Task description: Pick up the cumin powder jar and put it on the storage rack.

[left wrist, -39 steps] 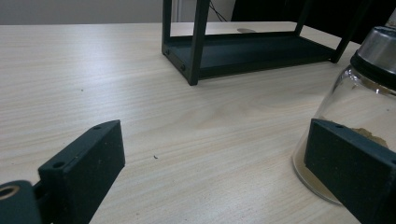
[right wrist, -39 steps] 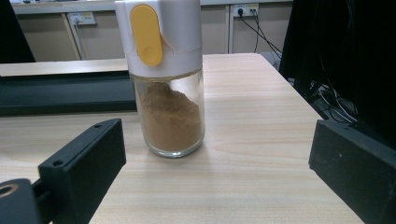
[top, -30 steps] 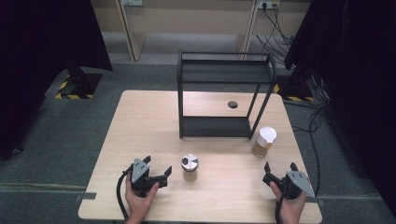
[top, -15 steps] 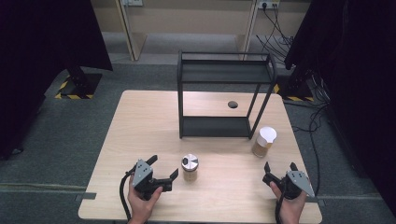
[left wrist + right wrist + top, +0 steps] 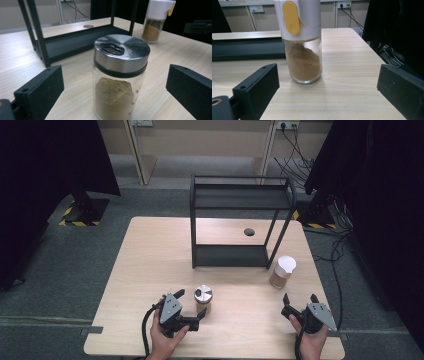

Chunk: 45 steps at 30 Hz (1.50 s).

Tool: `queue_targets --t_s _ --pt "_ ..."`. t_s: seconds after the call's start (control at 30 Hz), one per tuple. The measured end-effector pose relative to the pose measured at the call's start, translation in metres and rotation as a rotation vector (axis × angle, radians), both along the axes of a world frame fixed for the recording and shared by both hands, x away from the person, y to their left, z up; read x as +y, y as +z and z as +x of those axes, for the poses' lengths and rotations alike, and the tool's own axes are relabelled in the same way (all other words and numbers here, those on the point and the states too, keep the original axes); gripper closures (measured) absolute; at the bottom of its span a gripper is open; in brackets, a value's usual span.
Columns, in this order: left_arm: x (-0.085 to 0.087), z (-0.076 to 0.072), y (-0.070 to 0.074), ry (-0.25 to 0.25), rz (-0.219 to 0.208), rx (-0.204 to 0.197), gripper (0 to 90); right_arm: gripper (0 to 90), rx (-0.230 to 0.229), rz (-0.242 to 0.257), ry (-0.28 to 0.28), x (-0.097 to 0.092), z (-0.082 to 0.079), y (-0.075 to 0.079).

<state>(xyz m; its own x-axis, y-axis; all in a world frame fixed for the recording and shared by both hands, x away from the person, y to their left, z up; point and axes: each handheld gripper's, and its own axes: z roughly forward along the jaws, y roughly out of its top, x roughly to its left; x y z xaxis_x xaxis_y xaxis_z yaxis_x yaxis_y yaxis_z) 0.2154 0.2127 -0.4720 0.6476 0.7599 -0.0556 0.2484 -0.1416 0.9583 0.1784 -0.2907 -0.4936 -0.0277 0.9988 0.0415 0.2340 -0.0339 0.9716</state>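
On the light wooden surface (image 5: 150,265) stand two spice containers. The first is a clear glass jar with a round brushed-metal lid (image 5: 203,296) (image 5: 120,75), at the near side, a little left of the middle. It stands upright and holds a greenish-brown powder that fills about the lower half. The lid has a dark shaker opening on top.

The left hand-held gripper (image 5: 191,310) (image 5: 112,87) is just beside this jar, on its near-left side. Its two black jaws are spread wide, and in the left gripper view the jar stands between them, touching neither one.

The second container is a clear glass bottle with a white plastic cap and a yellow tab (image 5: 282,272) (image 5: 301,42) (image 5: 156,21). It stands upright at the right side, just beside the right front leg of the black metal two-level rack (image 5: 240,225) at the far middle. An orange-brown powder fills roughly the lower two thirds of its glass part.

The right hand-held gripper (image 5: 301,301) (image 5: 327,90) is at the near right corner, held in a hand (image 5: 309,340). Its jaws are also spread apart and point toward the white-capped bottle, which is clearly apart from them.
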Motion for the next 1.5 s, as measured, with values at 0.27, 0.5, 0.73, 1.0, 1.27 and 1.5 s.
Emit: queue_targets --t_s 0.27,0.5,0.73,1.0,1.27,1.5 --pt "-0.015 0.011 -0.001 0.012 0.043 0.016 4.5 4.3 0.001 -0.004 0.002 0.0 0.0 0.0" --pt "-0.023 0.018 -0.003 0.018 0.065 0.026 9.0 4.4 0.0 -0.006 0.002 0.0 0.0 0.0" --pt "-0.028 0.022 -0.006 0.022 0.068 0.035 18.6 4.4 0.0 -0.009 0.004 0.0 0.0 0.0" --pt "-0.033 0.022 -0.007 0.025 0.073 0.032 30.4 4.5 -0.001 -0.012 0.007 0.0 0.0 0.0" --pt "-0.034 0.023 -0.003 0.02 0.081 0.045 30.6 4.6 -0.001 -0.013 0.006 0.001 0.0 0.0" --pt "-0.033 0.024 0.005 0.006 0.083 0.039 30.7 4.6 -0.002 -0.012 0.005 0.001 0.0 0.0"
